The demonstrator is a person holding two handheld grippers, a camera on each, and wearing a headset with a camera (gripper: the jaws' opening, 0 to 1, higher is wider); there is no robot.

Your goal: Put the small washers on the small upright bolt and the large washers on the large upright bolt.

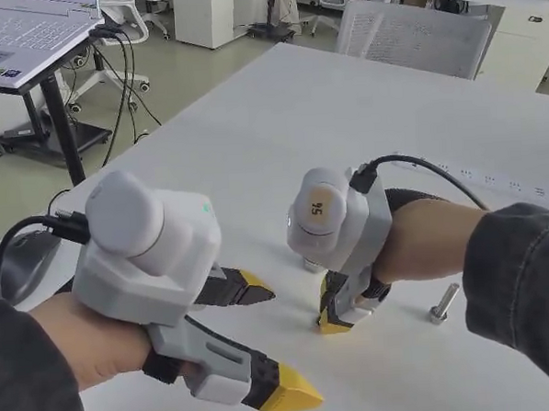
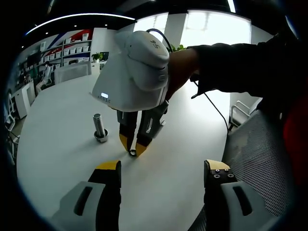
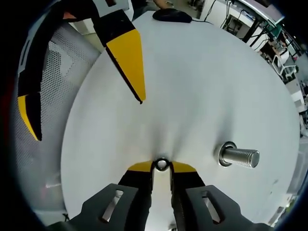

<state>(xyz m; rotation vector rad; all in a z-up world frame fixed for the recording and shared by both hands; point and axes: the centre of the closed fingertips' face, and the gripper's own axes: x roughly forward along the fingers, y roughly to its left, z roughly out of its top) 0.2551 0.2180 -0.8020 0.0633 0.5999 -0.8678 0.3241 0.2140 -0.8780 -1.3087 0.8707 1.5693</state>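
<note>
My right gripper points down at the white table, shut on a small silver washer pinched between its yellow tips at the table surface. The same washer shows at those tips in the left gripper view. An upright threaded bolt stands on its head just beside the right gripper; the bolt is bare. A second bolt stands to the right of the person's right wrist. My left gripper hovers open and empty, facing the right gripper.
A laptop sits on a side stand at the far left, with cables hanging below. A dark mouse lies at the table's left edge. A mesh chair stands behind the table.
</note>
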